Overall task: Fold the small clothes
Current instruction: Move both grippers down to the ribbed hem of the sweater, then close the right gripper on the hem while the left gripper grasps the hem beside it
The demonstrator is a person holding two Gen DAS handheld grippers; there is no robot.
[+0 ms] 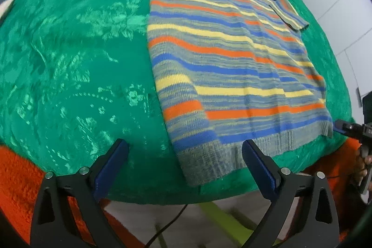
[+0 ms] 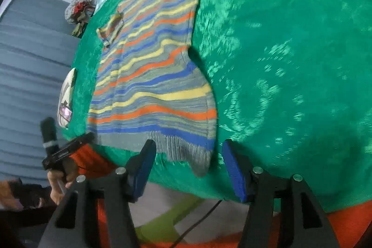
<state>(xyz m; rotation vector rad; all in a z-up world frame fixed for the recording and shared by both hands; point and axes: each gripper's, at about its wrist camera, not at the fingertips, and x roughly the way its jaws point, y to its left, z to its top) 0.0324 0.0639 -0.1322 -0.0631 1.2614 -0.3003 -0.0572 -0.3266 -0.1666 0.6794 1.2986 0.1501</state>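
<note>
Striped knit top [image 1: 223, 57] lies flat at worktop's [image 1: 69, 62] near edge, so both my jaws hover wide, empty, over its hem for folding.

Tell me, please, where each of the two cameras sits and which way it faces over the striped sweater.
Left wrist: on the left gripper, angled down over the near table edge at the striped sweater; its open fingers and the right gripper show.
Right wrist: on the right gripper, facing down at the sweater's hem; its open fingers and the left-hand tool show.
Shared: sweater, green tablecloth.
</note>
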